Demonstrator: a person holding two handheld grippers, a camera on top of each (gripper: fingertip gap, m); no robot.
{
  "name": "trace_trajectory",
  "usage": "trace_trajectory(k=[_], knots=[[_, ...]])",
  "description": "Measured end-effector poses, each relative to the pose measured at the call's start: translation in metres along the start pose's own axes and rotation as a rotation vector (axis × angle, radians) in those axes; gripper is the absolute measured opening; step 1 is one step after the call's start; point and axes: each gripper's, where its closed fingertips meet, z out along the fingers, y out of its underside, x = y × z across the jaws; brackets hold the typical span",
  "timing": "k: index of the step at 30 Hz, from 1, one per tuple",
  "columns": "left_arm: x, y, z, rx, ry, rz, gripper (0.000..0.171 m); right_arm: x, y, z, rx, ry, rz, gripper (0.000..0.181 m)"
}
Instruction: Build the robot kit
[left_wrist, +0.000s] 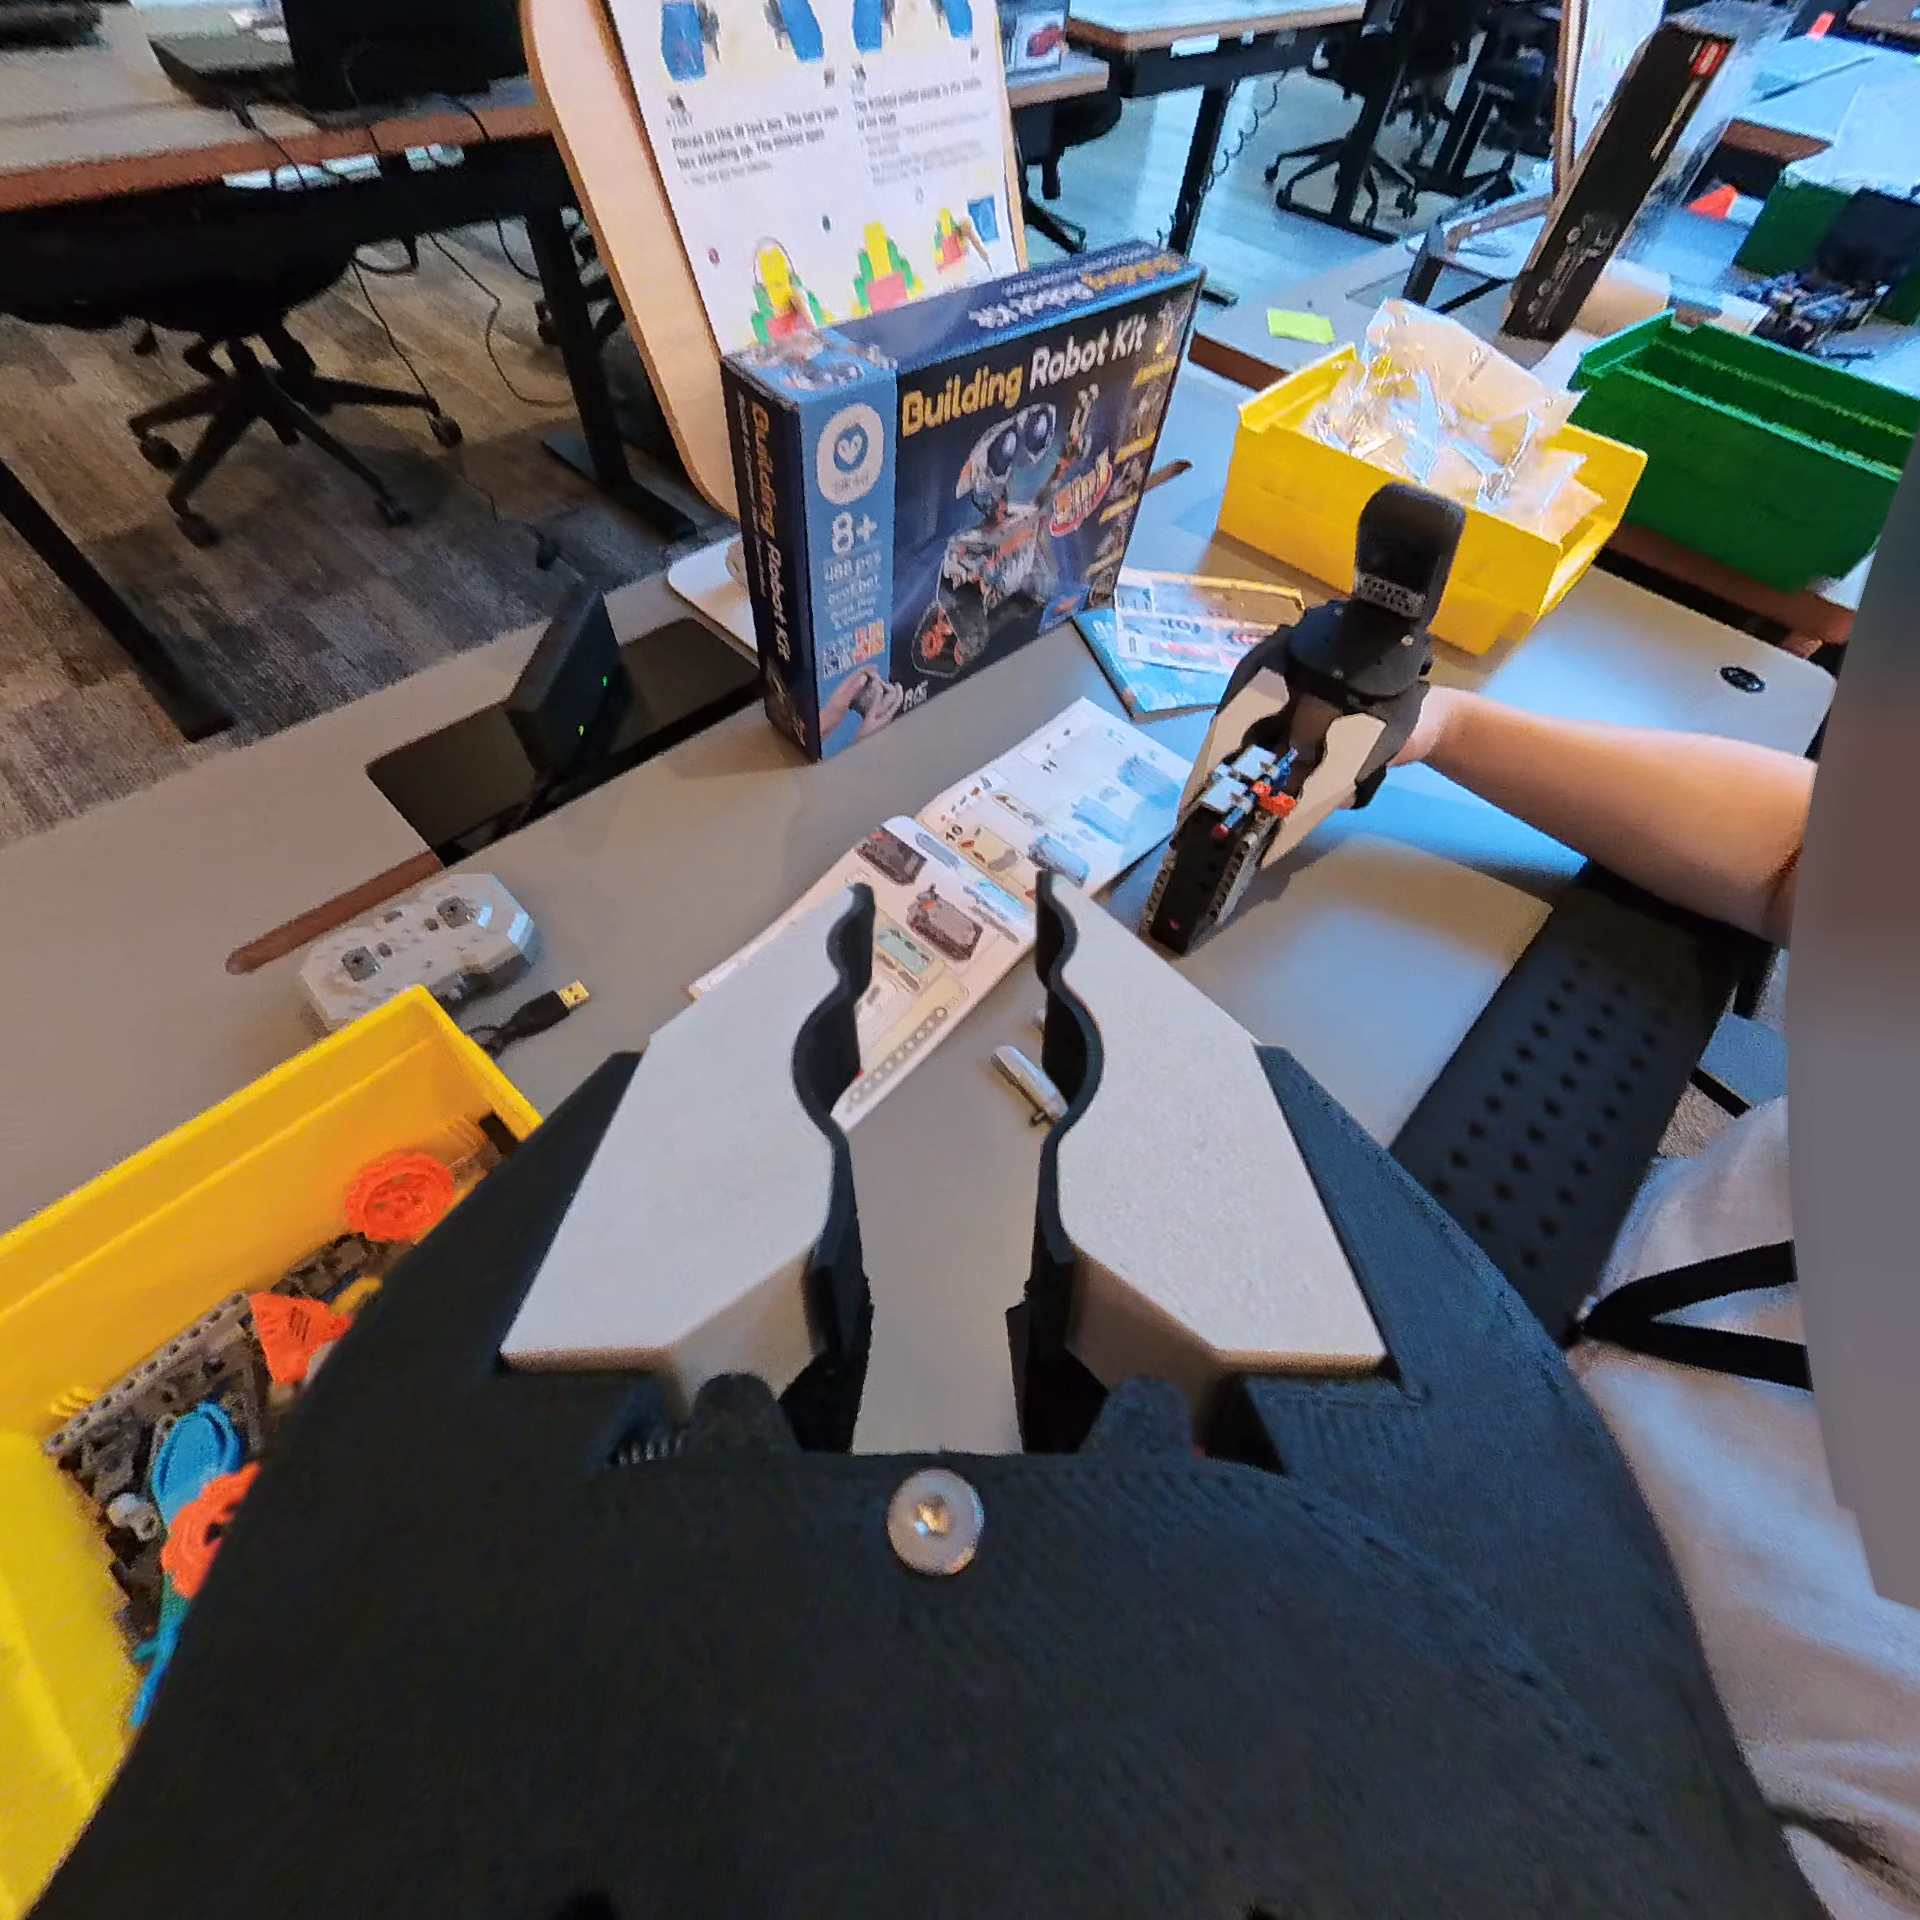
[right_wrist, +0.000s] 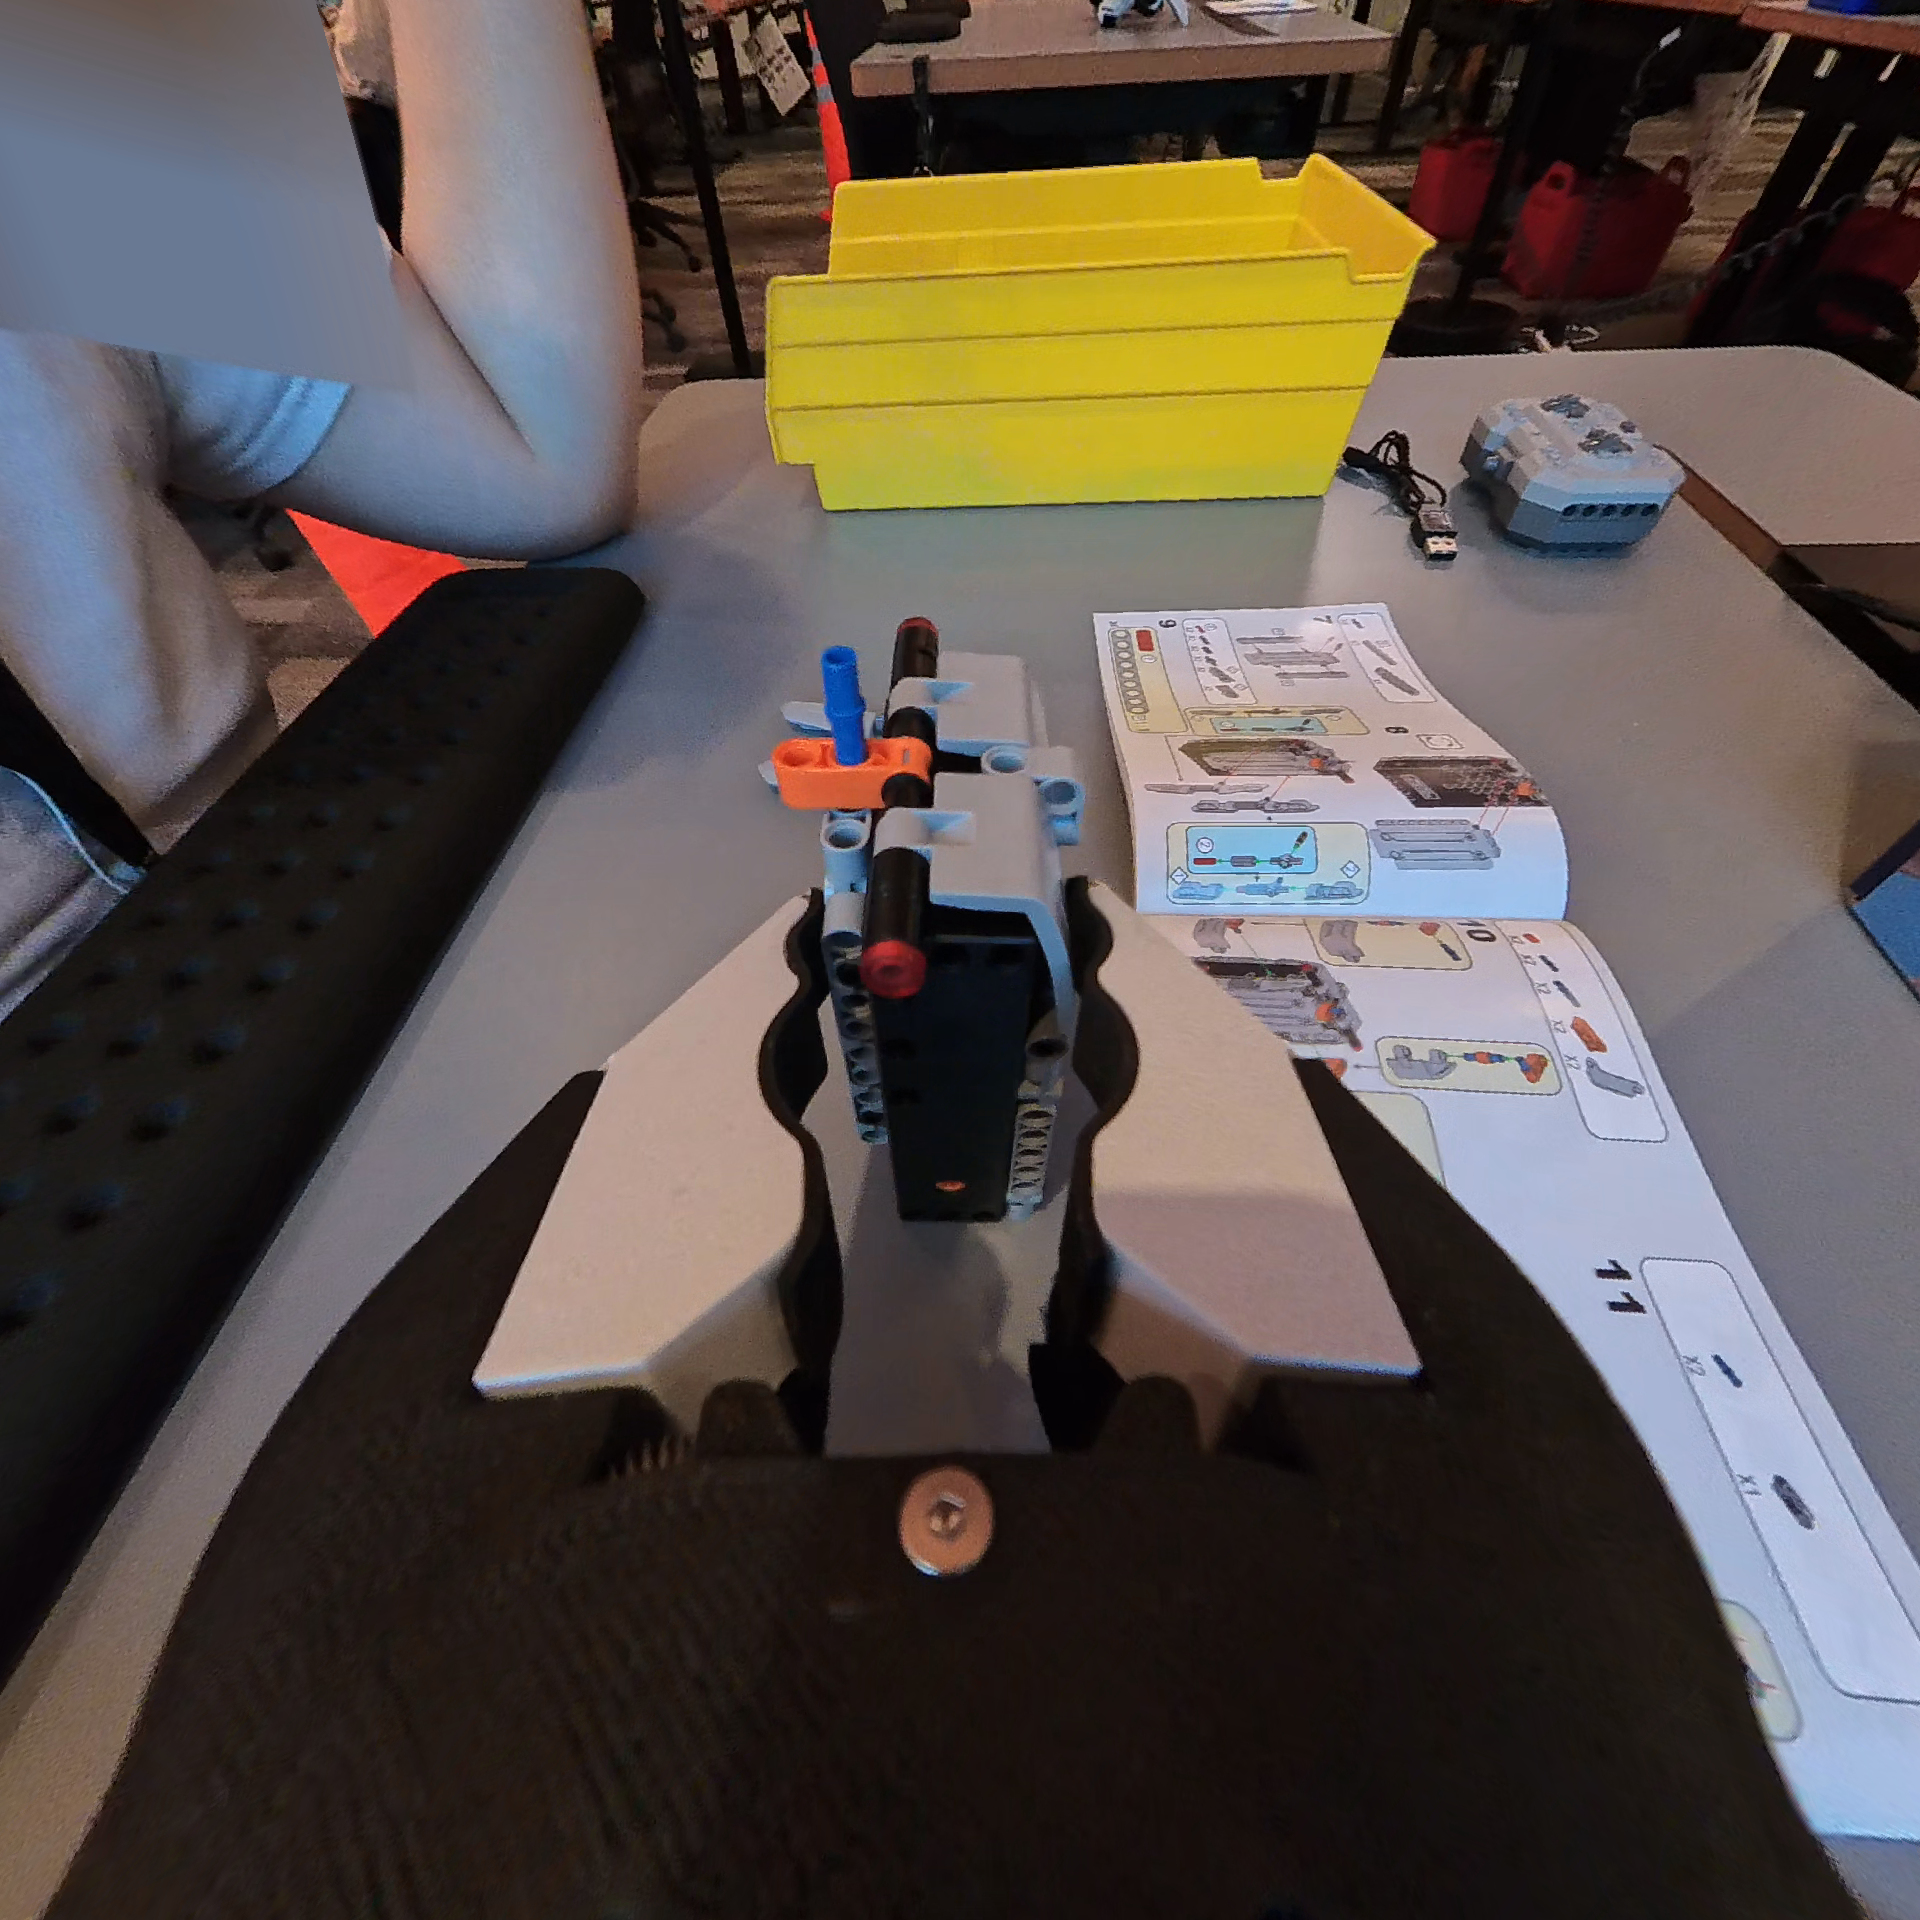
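Note:
My right gripper (right_wrist: 940, 914) is shut on a black and grey brick assembly (right_wrist: 951, 1039) with a black axle, an orange connector (right_wrist: 847, 774) and a blue pin (right_wrist: 842, 696) on top. Its far end rests on the grey table (right_wrist: 623, 935). In the left wrist view the same gripper (left_wrist: 1262, 831) holds the assembly (left_wrist: 1205, 862) tilted on the table. My left gripper (left_wrist: 951, 914) is open and empty above the table, over the edge of an open instruction booklet (left_wrist: 997, 862). A small grey part (left_wrist: 1023, 1075) lies between its fingers on the table.
A yellow bin (left_wrist: 208, 1195) of loose orange, blue and grey parts is at the left; it also shows in the right wrist view (right_wrist: 1081, 343). A grey battery box (left_wrist: 416, 940) with USB cable, the kit box (left_wrist: 956, 488), another yellow bin (left_wrist: 1423, 499) with plastic bags, a green bin (left_wrist: 1756, 457) and a black perforated chair (left_wrist: 1558, 1091) surround the area. The gap from one gripper's tips to the other's is roughly 30 cm.

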Motion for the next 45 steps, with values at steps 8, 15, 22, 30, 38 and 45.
trace_trajectory(k=[8,15,22,30,38,45], knots=[[-0.029,-0.025,0.013,0.112,-0.003,-0.065,0.029,-0.002,0.006,0.0,0.007,0.021,0.032,0.045],[-0.041,-0.026,0.007,0.129,-0.046,-0.072,0.029,-0.001,0.004,-0.001,0.052,0.067,0.038,0.045],[-0.058,-0.03,-0.013,0.202,-0.099,-0.114,0.028,0.002,0.004,0.001,0.016,0.155,-0.025,0.044],[-0.062,-0.03,-0.019,0.215,-0.107,-0.12,0.028,0.003,-0.008,-0.012,0.022,0.236,-0.11,0.074],[-0.06,-0.032,-0.025,0.239,-0.102,-0.121,0.028,-0.027,-0.045,-0.018,-0.142,0.54,-0.753,0.066],[-0.053,-0.03,-0.019,0.21,-0.087,-0.107,0.028,-0.033,-0.042,-0.012,-0.197,0.557,-0.865,0.054]])
